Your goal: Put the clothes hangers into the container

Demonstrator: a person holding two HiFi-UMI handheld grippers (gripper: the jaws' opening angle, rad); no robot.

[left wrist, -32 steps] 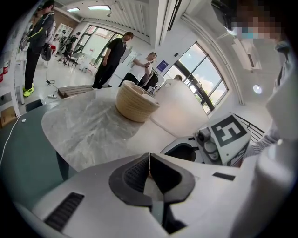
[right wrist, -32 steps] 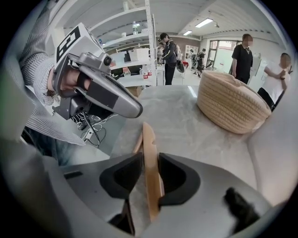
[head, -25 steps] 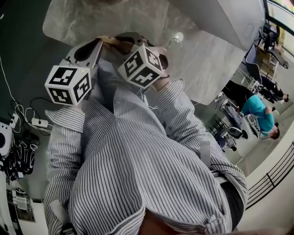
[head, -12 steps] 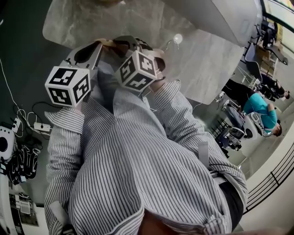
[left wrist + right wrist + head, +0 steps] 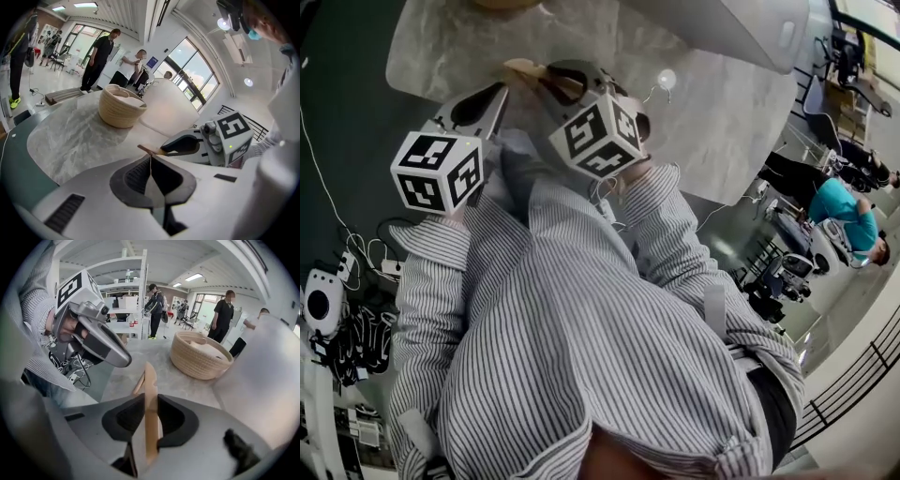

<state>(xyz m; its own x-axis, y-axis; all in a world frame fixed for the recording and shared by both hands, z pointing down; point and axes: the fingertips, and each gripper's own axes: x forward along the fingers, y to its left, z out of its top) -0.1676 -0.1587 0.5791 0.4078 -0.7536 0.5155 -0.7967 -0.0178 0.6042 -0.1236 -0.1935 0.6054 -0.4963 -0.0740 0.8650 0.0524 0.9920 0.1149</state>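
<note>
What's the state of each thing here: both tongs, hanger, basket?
Left tongs: shut, pads together, nothing between them.
Right tongs: just been closing, now clamped on the wooden hanger.
Wooden hanger: gripped edge-on between the right tongs' pads.
Woven basket: upright, something pale inside.

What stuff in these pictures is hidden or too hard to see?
- Inside the basket: in both gripper views, its rim hides most of the pale things in it; how many is unclear.
- Basket, head view: cut off by the top edge.
- Wooden hanger, head view: the right gripper, whose jaws have just closed on it, covers its middle; only one end and the hook show.
</note>
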